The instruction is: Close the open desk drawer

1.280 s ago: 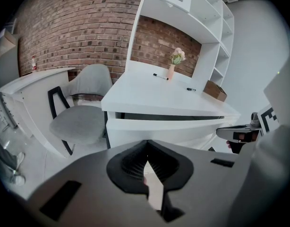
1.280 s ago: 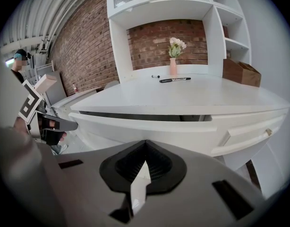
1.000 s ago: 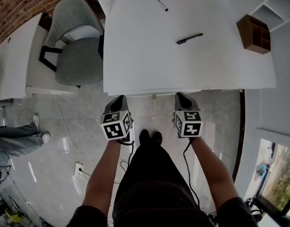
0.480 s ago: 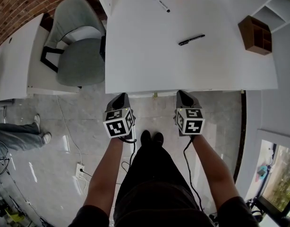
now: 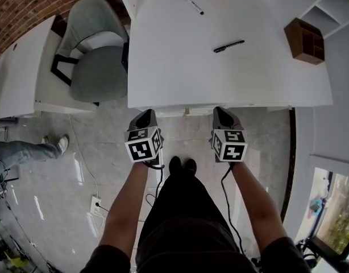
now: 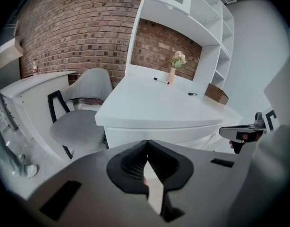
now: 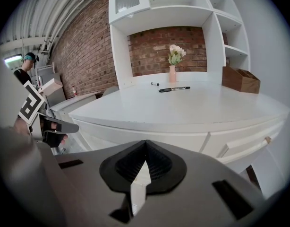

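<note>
The drawer point(image 5: 257, 106) is showing only as a thin white strip peeking out from under the front edge of the bench point(image 5: 174, 73) in the head view. So the closing is looking nearly finished. What is remaining, by my reading, is one last short push to bring the front flush (whether it is already fully home I cannot tell from above). In the right gripper view, a drawer front at the far right, carrying a small knob point(image 7: 267, 139), is appearing to stand slightly proud of its neighbour.

The left gripper point(image 5: 144, 117) and the right gripper point(image 5: 221, 112) are hovering side by side just in front of that strip, with their jaws pointing at it. Neither is plainly touching it. Both are clenched, jaws meeting at the tips with nothing between them. A marker point(image 5: 192, 3) and a pen point(image 5: 228, 46) are lying well back on the bench top, clear of the drawer.
</note>
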